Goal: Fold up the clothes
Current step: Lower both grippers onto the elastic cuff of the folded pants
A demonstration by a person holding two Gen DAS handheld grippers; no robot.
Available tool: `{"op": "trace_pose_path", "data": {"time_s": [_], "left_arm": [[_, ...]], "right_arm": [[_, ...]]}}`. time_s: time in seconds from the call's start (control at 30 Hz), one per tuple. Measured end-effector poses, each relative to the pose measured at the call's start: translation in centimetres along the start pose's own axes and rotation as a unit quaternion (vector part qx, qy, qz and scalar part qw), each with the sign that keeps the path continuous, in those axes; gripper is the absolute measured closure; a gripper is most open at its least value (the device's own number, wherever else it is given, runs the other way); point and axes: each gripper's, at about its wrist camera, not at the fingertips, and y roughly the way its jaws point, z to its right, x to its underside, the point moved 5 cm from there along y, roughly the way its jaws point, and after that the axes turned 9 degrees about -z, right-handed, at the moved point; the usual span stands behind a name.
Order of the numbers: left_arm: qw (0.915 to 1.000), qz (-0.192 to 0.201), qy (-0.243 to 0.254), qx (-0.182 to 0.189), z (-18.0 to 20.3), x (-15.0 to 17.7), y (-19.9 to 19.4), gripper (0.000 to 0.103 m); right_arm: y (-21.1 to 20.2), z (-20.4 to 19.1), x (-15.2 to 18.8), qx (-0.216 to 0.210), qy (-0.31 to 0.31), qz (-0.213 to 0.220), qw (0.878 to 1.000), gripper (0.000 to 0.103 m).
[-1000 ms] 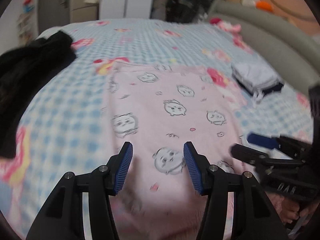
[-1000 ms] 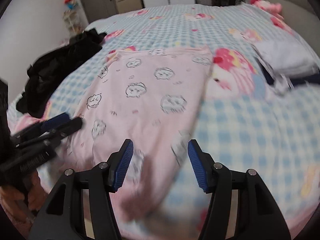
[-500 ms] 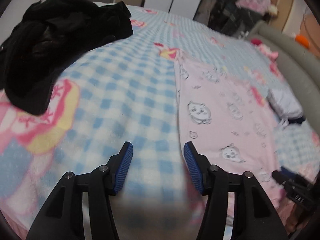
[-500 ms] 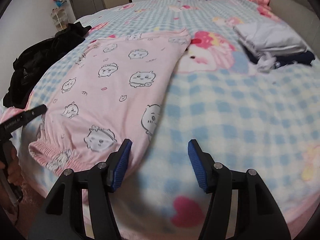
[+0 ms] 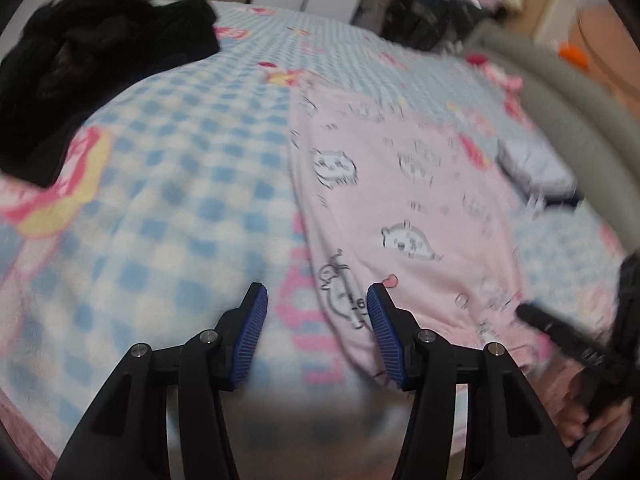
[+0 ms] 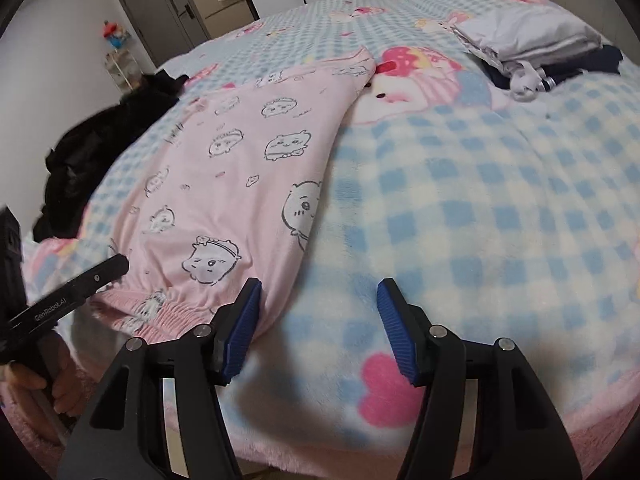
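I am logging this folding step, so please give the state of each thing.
Pink cartoon-print fleece garment: spread flat, unfolded.
Black clothes heap: crumpled.
Grey and navy clothes stack: folded.
Left hand-held gripper: open, empty.
Right hand-held gripper: open, empty.

Soft pink cloth pyjama trousers (image 6: 248, 184) lie on a fluffy fleece checked blanket (image 6: 460, 208).
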Motion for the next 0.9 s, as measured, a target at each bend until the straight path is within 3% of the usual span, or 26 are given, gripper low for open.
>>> {"op": "trace_pose_path", "data": {"time_s": [0.13, 0.2, 0.33, 0.43, 0.5, 0.6, 0.73, 0.8, 0.9], "left_arm": [[0.9978, -0.003, -0.029, 0.06, -0.1, 0.6, -0.4, 0.049], [0.998, -0.014, -0.013, 0.061, 0.8, 1.3, -0.1, 0.049], [0.9994, -0.023, -0.018, 0.021, 0.4, 1.8, 0.5, 0.05], [0.9988, -0.017, -0.04, 0.021, -1.0, 1.7, 0.0, 0.056], [0.9974, -0.014, -0.057, 0.043, -1.7, 1.8, -0.4, 0.056], [0.9883, -0.014, -0.09, 0.123, -2.2, 1.9, -0.6, 0.055], [0.96, -0.03, -0.117, 0.253, -1.5, 2.0, -0.3, 0.052], [0.9602, -0.041, -0.12, 0.249, -1.2, 2.1, 0.5, 0.052], [0.9662, -0.059, -0.109, 0.226, -0.4, 2.3, 1.8, 0.052]], "right_arm": [[-1.0, -0.6, 0.1, -0.026, 0.007, 0.01, 1.0, 0.041], [-0.9, -1.9, 0.1, -0.041, -0.007, 0.012, 0.999, 0.038], [-0.7, -4.4, 0.3, -0.073, -0.036, 0.016, 0.997, 0.034], [0.6, -4.8, 1.5, -0.031, -0.062, -0.001, 0.998, 0.036], [0.5, -4.2, 2.2, -0.015, -0.067, -0.002, 0.998, 0.036], [-0.3, -3.2, 2.7, -0.026, -0.05, 0.002, 0.998, 0.036], [-2.0, -3.0, 3.0, -0.135, -0.011, 0.019, 0.991, 0.035], [-2.1, -3.2, 2.7, -0.181, 0.009, 0.011, 0.983, 0.035], [-0.9, -3.4, 2.9, -0.164, 0.009, -0.003, 0.986, 0.035]]}}
